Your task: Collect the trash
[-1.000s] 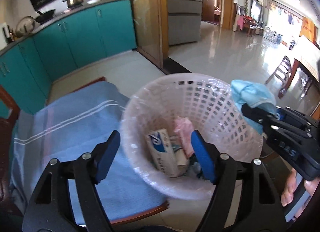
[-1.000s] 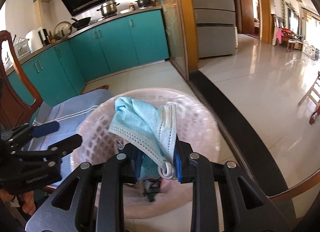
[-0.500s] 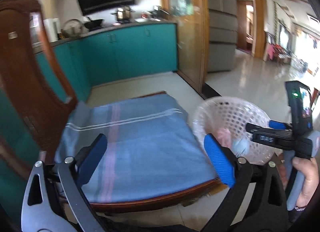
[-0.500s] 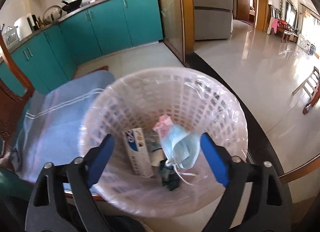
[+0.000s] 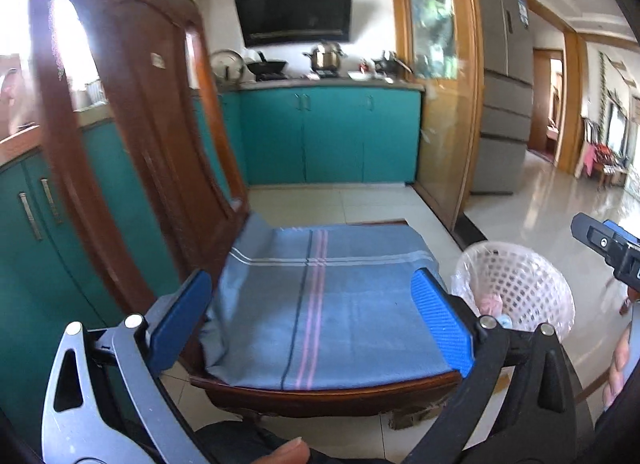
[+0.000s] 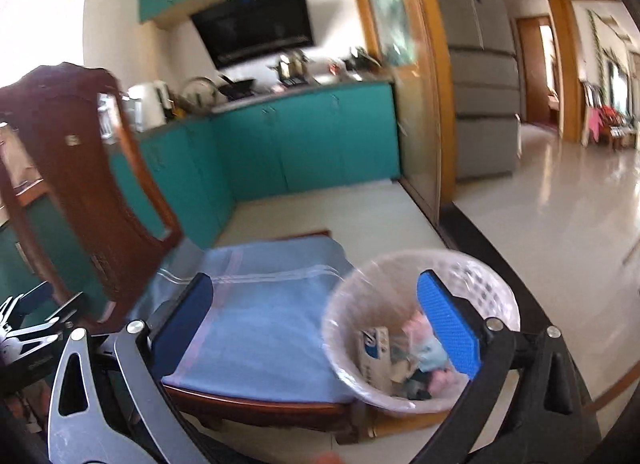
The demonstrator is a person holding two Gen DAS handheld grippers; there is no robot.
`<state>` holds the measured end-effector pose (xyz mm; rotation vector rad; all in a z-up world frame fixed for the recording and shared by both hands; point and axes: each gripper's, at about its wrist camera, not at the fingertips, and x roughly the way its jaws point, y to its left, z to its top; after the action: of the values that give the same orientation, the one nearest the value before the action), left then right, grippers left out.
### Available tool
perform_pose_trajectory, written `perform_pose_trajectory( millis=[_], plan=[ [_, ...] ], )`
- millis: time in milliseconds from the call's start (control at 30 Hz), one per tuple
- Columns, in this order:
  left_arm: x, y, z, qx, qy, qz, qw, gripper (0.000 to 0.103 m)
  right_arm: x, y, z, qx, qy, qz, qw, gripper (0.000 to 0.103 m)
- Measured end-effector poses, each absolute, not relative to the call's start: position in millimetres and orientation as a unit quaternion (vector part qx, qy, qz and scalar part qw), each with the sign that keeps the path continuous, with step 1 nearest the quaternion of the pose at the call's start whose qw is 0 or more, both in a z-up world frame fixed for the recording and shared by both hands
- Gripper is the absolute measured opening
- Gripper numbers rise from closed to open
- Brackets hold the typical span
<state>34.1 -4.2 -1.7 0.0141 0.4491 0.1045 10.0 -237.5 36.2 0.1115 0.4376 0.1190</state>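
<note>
Both grippers, left [image 5: 312,316] and right [image 6: 316,316], gape wide, empty. Mesh wastebasket [image 6: 492,272] beside cloth-covered chair [image 5: 320,304]; only right view shows carton [image 6: 374,348] and blue mask [image 6: 430,354] inside.

A wooden chair [image 5: 328,394] bearing a blue cloth [image 5: 328,304] and a basket [image 6: 480,268] stand on the tiled floor [image 5: 360,204].

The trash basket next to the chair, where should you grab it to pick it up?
Grip the trash basket by its top rim, coming down from above on the side away from the chair. It stands upright with an open mouth, and the thin rim fits between the right tool's open fingers.
</note>
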Motion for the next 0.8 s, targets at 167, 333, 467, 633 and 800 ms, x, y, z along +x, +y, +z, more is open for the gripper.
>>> perform_pose_trajectory(
  millis=[167,333,467,633,800],
  plan=[
    [7.2,2.7,14.3,-0.005,0.189,0.043,0.981,0.100,-13.1,-210.4,54.2,-0.004,0.136,0.047,0.990,0.100],
    [-4.3,-11.3,16.3,0.025,0.184,0.023,0.982,0.100,-37.5,-194.4,50.5,-0.049,0.078,0.019,0.996,0.100],
    [-7.4,-14.6,16.1,0.018,0.181,0.014,0.983,0.100,-42.9,-187.7,46.3,-0.064,0.077,0.019,0.995,0.100],
    [-9.0,-11.9,18.1,0.006,0.171,0.017,0.985,0.100,-41.2,-192.7,47.9,-0.057,0.081,0.021,0.995,0.100],
    [-8.6,-11.6,15.8,0.009,0.171,0.015,0.985,0.100,-42.1,-194.5,47.8,-0.050,0.083,0.023,0.995,0.100]
  ],
)
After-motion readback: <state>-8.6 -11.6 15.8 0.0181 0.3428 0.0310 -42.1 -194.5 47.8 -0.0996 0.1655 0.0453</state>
